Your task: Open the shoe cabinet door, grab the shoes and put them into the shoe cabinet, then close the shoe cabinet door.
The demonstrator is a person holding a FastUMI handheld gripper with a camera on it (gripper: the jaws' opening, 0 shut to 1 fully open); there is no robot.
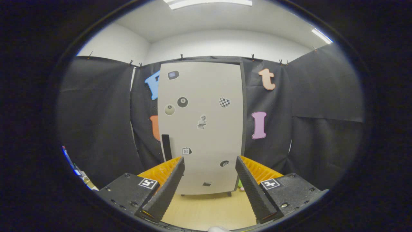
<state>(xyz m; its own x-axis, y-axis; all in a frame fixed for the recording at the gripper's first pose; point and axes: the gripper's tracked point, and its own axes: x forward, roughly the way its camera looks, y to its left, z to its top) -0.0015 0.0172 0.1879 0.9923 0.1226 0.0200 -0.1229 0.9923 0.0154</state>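
The shoe cabinet [201, 125] stands straight ahead against the black cloth wall, a tall pale grey unit with a dark frame. Its door is shut and carries several small stickers. A black vertical handle [166, 147] sits near the door's lower left edge, just above my left fingertip. My gripper [210, 161] is open, some distance short of the cabinet, with nothing between its fingers. The two black ribbed fingers [167, 187] frame the lower part of the door. A small white rounded shape [219, 229] peeks in below the fingers; I cannot tell what it is.
Light wooden floor [209, 209] runs from the fingers to the cabinet's small feet. Black cloth walls close the booth on both sides. A small green object [239, 184] lies on the floor by the cabinet's lower right corner. Coloured clutter [77, 170] sits low at the far left.
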